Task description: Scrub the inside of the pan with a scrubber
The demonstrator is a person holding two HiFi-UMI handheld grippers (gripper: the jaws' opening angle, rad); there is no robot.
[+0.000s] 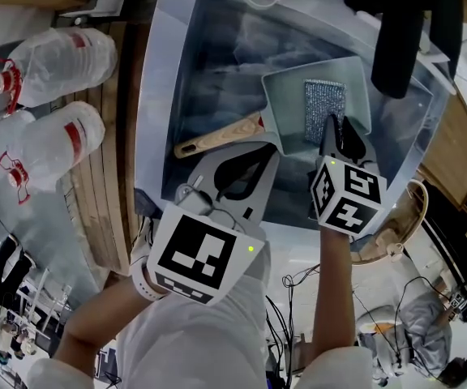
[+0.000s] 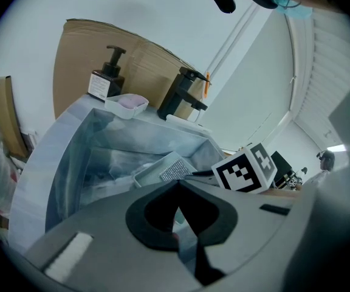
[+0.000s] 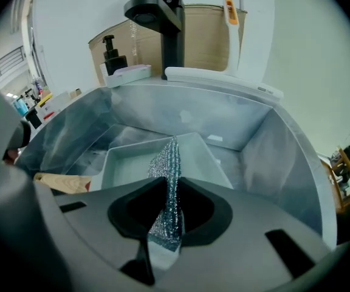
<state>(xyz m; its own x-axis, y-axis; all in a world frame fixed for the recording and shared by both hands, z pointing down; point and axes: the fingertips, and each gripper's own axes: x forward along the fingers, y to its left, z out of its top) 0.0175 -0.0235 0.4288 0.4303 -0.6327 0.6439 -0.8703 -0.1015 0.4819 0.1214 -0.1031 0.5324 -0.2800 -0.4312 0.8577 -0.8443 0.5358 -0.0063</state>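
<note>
Pan (image 1: 286, 96), square and grey, sits in the steel sink (image 1: 201, 47) below a black tap (image 1: 404, 39). The right gripper (image 1: 339, 130) pinches the silver scrubber (image 1: 324, 102), which lies inside it. The left gripper (image 1: 242, 173) hovers near its wooden handle (image 1: 217, 136), jaws together, seemingly empty. Plastic bottles (image 1: 55, 63) lie alongside.

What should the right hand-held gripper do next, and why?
Probably drag the metallic scrubber sideways across the floor of the square pan. The right hand-held gripper is shut on the scrubber, which reaches into the pan in the sink. The left hand-held gripper, shut and empty, sits beside the wooden handle.
</note>
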